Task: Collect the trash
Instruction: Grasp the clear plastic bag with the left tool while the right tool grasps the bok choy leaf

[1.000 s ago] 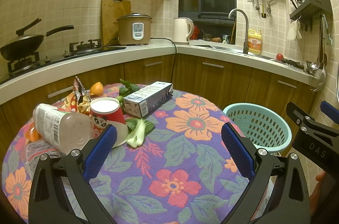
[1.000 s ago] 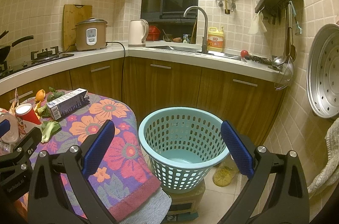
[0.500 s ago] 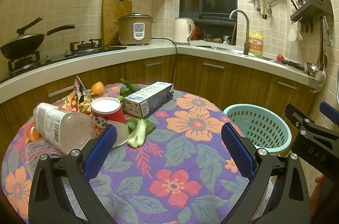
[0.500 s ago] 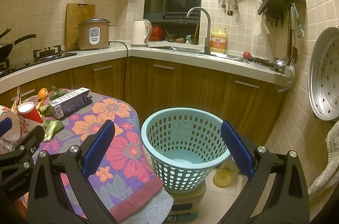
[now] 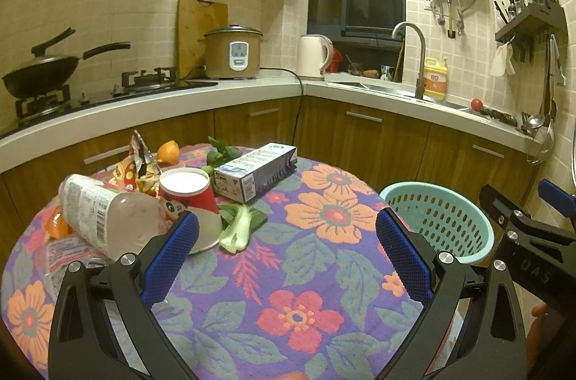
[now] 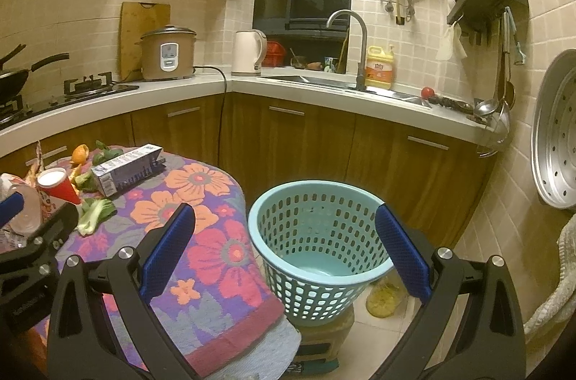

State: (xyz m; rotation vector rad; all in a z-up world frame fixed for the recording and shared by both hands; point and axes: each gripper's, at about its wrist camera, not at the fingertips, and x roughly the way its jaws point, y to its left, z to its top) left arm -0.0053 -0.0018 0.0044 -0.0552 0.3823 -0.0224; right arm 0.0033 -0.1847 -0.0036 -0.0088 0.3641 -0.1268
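Both hand-held grippers, left [image 5: 287,248] and right [image 6: 285,245], remain wide, empty; basket [image 6: 316,239] looms slightly nearer.

The right gripper [image 5: 532,225] body reads "DAS"; print on the carton [image 5: 256,172] and bottle label [image 5: 84,200] is too small to read.

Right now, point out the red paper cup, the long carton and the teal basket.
red paper cup [image 5: 192,200], left wrist view, on its red side wall.
long carton [image 5: 257,169], left wrist view, on its long side panel.
teal basket [image 6: 316,229], right wrist view, on its perforated inner wall.
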